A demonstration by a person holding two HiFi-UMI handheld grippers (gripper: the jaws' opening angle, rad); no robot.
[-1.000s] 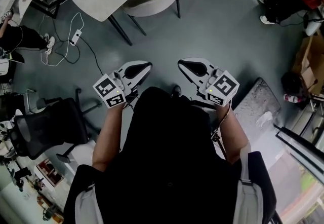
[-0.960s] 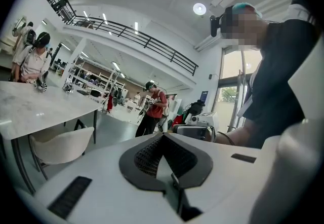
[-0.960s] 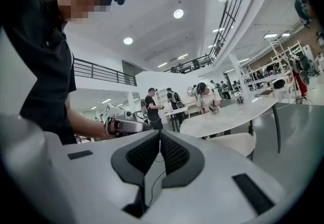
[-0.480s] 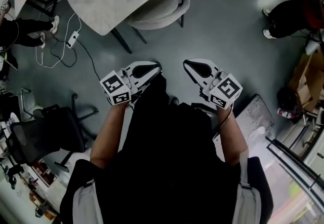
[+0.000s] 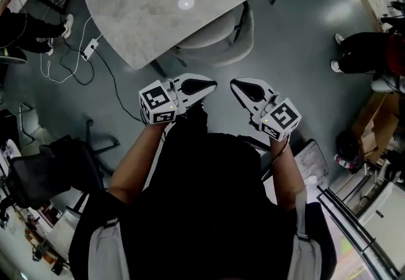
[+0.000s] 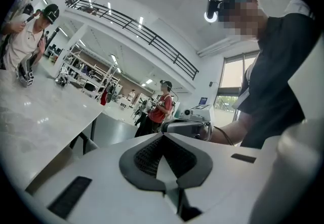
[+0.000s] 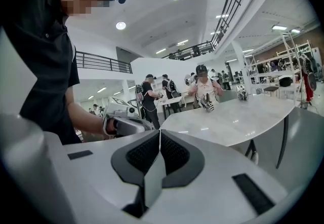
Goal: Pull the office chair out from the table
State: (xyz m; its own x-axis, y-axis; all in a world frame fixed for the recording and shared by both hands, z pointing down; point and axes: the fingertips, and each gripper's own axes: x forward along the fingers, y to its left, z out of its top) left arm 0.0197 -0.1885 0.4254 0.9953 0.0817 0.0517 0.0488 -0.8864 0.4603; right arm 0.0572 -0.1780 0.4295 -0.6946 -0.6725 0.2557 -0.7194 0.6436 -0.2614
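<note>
Under the near edge of the marble table point(image 5: 158, 0) sits the office chair point(image 5: 218, 50), pushed in so far that from above I see little more than its curved back; it is a pale grey shell, smooth and rounded like a tub, carried on thin dark legs that slant out below the table's rim; its seat is hidden beneath the top. On the near side of the table, short of the chair and not touching it, I hold my left claw point(image 5: 211, 87) and my right claw point(image 5: 236, 86) side by side with a gap between them, both noses aimed at the table; the left gripper view shows its dark ribbed pads pressed together with nothing between them, the grey chair back rising just below the table's edge; the right gripper view shows the same, pads met tip to tip and empty, the white top stretching off beyond them. Left of the table, a white cable point(image 5: 88, 50) trails across the grey floor; further from the table on that side stands a black mesh chair point(image 5: 44, 171).
</note>
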